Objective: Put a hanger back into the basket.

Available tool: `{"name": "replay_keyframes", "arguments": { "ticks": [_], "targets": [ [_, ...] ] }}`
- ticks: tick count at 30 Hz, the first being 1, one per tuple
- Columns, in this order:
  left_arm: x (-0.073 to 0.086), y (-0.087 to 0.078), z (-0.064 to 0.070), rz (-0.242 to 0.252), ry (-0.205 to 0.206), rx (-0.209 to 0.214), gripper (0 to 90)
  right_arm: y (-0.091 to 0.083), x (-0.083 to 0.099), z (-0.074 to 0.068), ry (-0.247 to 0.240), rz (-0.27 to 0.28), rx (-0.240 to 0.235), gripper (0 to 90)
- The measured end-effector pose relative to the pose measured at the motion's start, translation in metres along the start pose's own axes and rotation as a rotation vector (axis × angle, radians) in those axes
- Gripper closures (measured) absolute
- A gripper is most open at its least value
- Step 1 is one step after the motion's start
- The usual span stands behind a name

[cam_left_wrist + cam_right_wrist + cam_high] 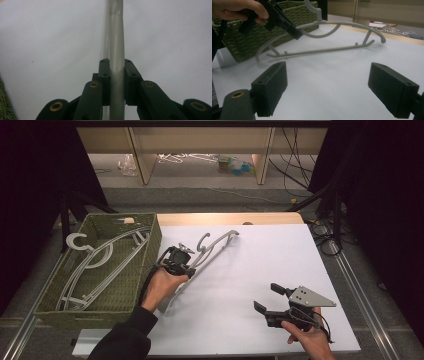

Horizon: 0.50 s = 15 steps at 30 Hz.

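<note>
Hanger (212, 247) clamped in left gripper (186, 265); right gripper (266, 297) wide open, empty; basket (145, 270) holds two.

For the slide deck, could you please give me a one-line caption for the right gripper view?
Open right tongs face a grey clothes hanger gripped by the left tongs beside a green woven basket.

No readable text or labels
</note>
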State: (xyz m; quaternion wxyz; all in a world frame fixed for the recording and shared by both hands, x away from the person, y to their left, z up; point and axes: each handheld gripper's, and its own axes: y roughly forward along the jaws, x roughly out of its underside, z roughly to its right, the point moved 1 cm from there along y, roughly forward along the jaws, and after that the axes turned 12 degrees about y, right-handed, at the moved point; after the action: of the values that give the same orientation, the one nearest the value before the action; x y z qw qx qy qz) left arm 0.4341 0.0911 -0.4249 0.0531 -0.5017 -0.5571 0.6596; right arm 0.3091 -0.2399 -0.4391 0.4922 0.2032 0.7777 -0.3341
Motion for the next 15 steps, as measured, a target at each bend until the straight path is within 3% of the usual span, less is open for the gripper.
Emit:
{"name": "replay_keyframes", "arguments": {
  "ticks": [5, 12, 15],
  "targets": [
    [0.001, -0.007, -0.002, 0.046, -0.024, 0.001, 78.9, 0.000, 0.000, 0.000, 0.002, -0.003, 0.003, 16.6],
    [0.003, -0.018, -0.005, 0.091, -0.064, 0.036, 78.9, 0.000, 0.000, 0.000, 0.000, 0.001, 0.001, 16.6],
    [0.003, -0.025, -0.005, 0.108, -0.056, 0.054, 78.9, 0.000, 0.000, 0.001, 0.000, -0.003, 0.011, 16.7]
  ]
}}
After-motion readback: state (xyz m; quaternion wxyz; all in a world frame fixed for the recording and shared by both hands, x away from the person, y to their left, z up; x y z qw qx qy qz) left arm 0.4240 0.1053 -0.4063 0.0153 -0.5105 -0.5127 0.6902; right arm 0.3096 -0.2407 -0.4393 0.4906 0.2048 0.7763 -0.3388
